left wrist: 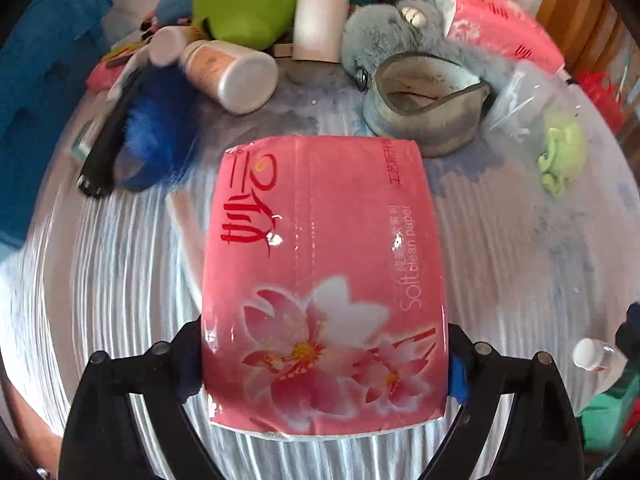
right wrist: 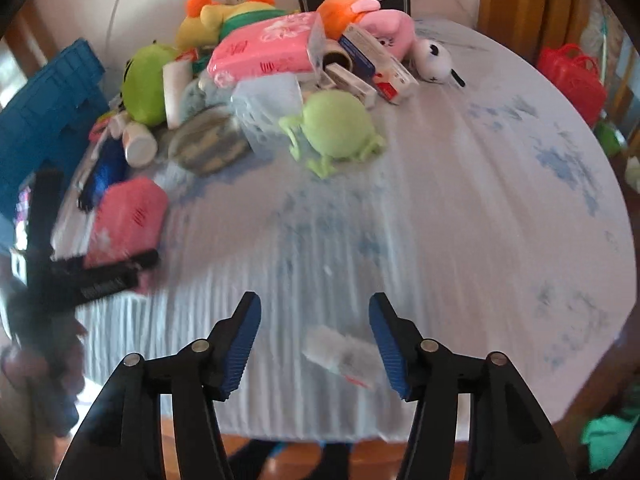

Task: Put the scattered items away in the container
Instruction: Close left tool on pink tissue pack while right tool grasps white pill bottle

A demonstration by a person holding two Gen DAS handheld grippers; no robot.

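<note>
- The pink tissue pack point(left wrist: 324, 280) sits between your left gripper's point(left wrist: 320, 364) wide-spread jaws, over the tablecloth point(left wrist: 500, 260) towards its near edge; whether the pads press it, you cannot tell.
- Expect it light, soft and squashy under slick film, so take it across the short sides.
- Your right gripper point(right wrist: 314, 344) hangs apart and empty above a small white packet point(right wrist: 340, 354).
- The blue container point(right wrist: 44, 120) waits at the left edge.
</note>
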